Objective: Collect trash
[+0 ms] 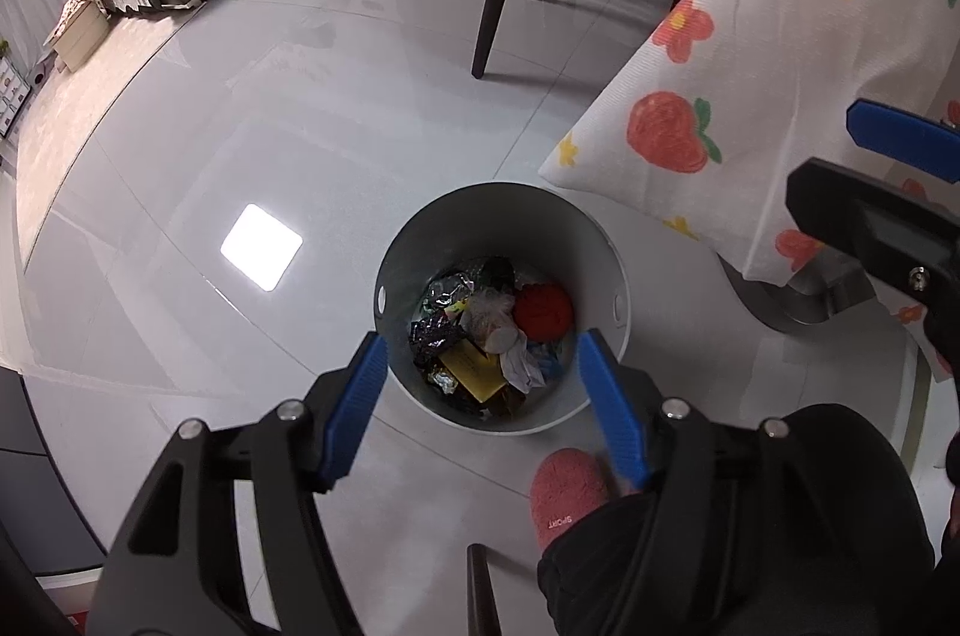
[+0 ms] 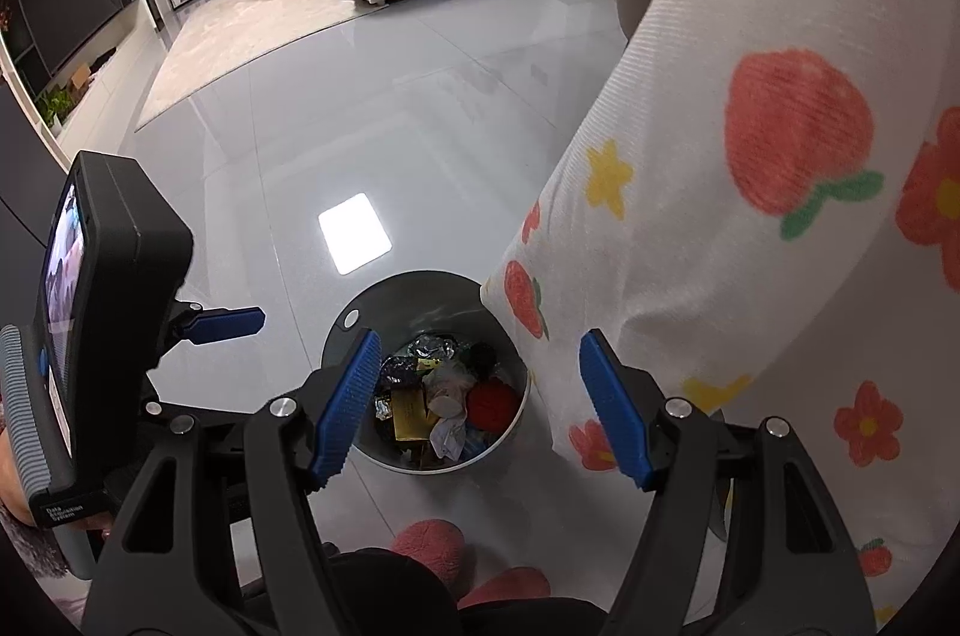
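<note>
Both claws hang over the bin (image 1: 600, 240) on the floor (image 1: 240, 126), beside the table's cloth (image 1: 780, 54). Left claw (image 1: 483, 354) stands apart and empty; right claw (image 2: 480, 354) likewise. Trash (image 1: 486, 336) lies in the bin: wrappers, paper, a red ball (image 1: 543, 310)

The left gripper (image 1: 483, 366) hangs with its blue pads spread, nothing between them; directly beneath sits the white bin (image 1: 606, 252) (foil wrappers, a red ball, crumpled paper inside); a pink slipper (image 1: 564, 492) lies nearer the handle.
</note>
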Demonstrator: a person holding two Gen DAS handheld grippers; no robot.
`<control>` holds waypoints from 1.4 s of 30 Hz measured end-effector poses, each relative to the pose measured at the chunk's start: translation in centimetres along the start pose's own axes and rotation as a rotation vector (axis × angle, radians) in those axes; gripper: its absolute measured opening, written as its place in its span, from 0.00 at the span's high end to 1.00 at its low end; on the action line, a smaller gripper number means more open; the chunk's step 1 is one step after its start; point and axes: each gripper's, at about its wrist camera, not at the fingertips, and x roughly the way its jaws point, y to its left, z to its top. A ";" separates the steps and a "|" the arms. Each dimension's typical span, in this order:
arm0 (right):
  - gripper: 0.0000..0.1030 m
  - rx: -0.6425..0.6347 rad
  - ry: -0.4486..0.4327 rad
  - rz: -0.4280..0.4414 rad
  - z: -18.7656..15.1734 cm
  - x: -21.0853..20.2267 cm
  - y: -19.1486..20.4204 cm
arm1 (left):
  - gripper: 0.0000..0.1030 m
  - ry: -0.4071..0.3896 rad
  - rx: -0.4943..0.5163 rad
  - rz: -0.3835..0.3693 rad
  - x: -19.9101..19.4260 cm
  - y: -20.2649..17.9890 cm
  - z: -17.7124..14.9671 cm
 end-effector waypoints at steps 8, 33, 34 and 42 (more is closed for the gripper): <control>0.35 -0.002 0.003 0.008 0.0 0.5 -0.2 | 0.35 -0.028 -0.025 0.014 -0.6 0.3 0.3; 0.31 0.138 -0.051 -0.102 12.4 -25.3 -2.1 | 0.25 -0.028 0.110 0.010 -26.1 -4.0 11.1; 0.31 0.154 -0.054 -0.116 12.8 -26.4 -2.7 | 0.25 -0.040 0.124 0.002 -27.2 -4.6 11.9; 0.31 0.311 -0.110 -0.286 13.7 -34.7 -8.2 | 0.22 -0.129 0.294 -0.057 -34.1 -11.6 17.0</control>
